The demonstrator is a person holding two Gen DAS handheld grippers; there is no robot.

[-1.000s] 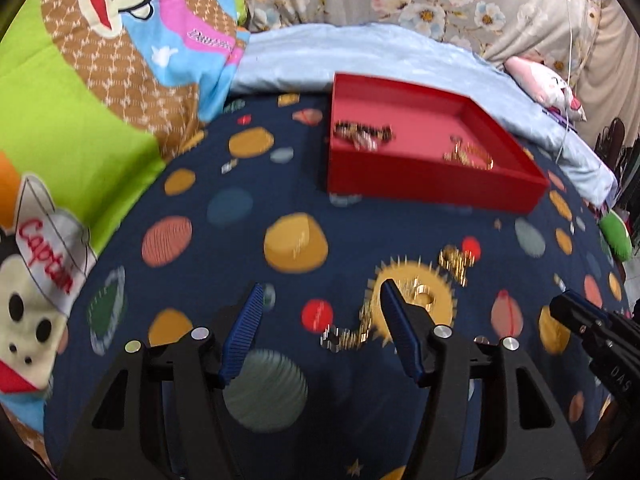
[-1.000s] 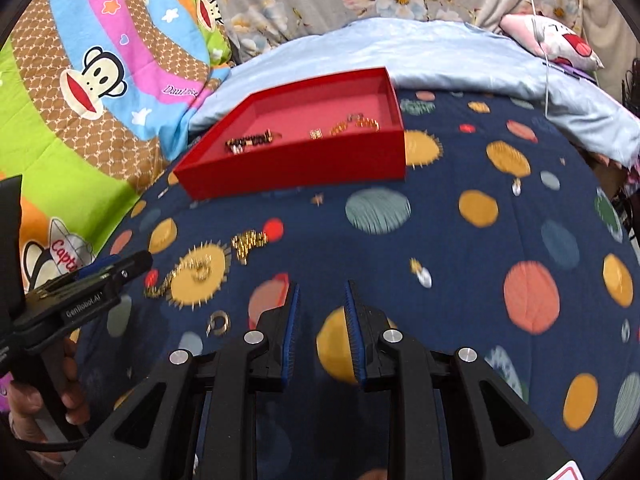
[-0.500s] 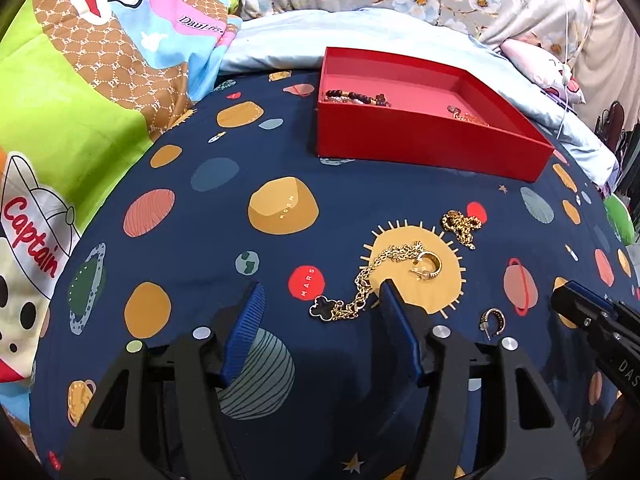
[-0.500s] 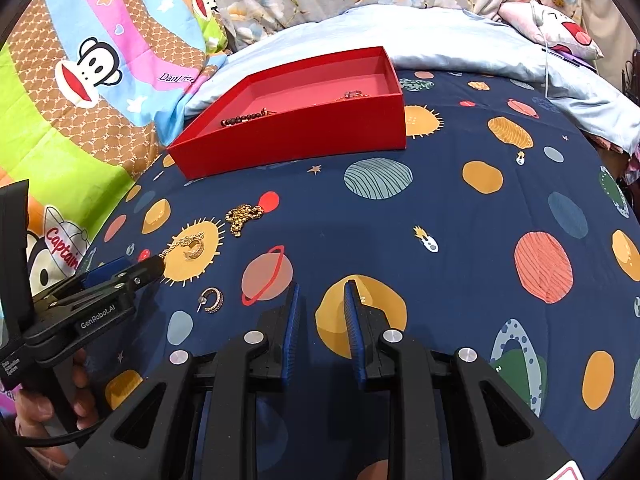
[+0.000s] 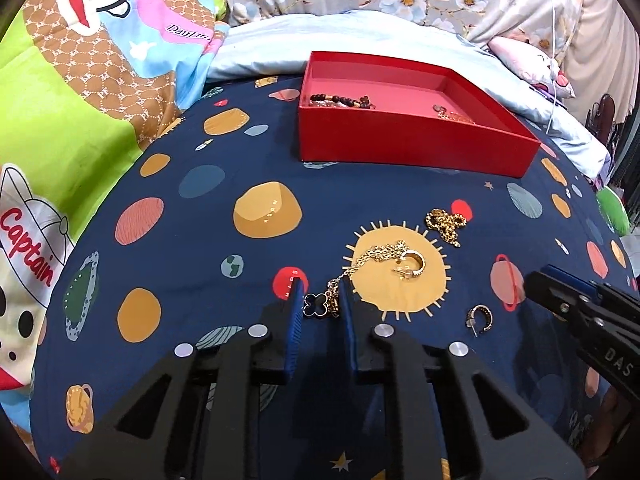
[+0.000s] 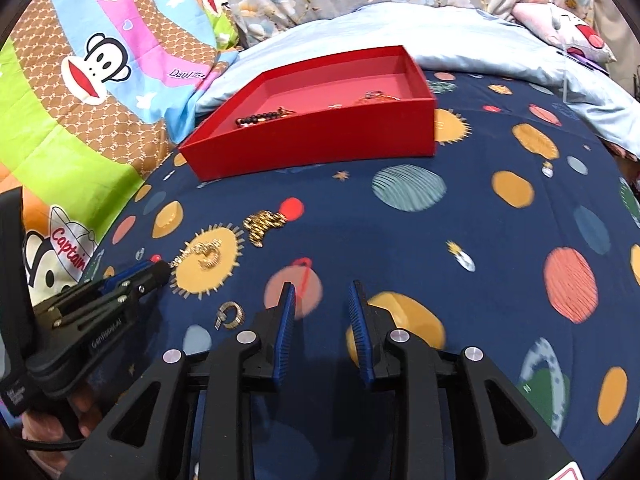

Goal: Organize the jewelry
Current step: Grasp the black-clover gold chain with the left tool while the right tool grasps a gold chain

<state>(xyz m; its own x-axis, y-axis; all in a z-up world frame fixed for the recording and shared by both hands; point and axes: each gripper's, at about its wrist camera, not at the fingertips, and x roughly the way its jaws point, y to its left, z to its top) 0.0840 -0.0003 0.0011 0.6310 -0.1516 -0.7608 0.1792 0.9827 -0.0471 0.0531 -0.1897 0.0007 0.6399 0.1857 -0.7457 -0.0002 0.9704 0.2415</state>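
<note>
A red box (image 5: 408,148) stands on the bed's far side with a dark bead bracelet (image 5: 340,101) and a gold chain (image 5: 454,114) inside. My left gripper (image 5: 320,302) has closed around the black clover pendant (image 5: 316,305) of a gold necklace (image 5: 374,258); the chain still lies on the blanket. A gold ring (image 5: 412,265), a bunched gold chain (image 5: 446,222) and a hoop earring (image 5: 480,318) lie nearby. My right gripper (image 6: 322,300) is open and empty, right of the earring (image 6: 231,315).
The blanket (image 5: 192,240) is navy with planet prints. A monkey-print quilt (image 5: 60,100) lies at the left, a pale blue sheet (image 5: 360,36) and floral pillows behind the box. The right gripper's tip (image 5: 560,292) shows in the left wrist view.
My left gripper moved forward and closed from wide open onto the clover pendant. My right gripper opened from nearly shut and shifted slightly.
</note>
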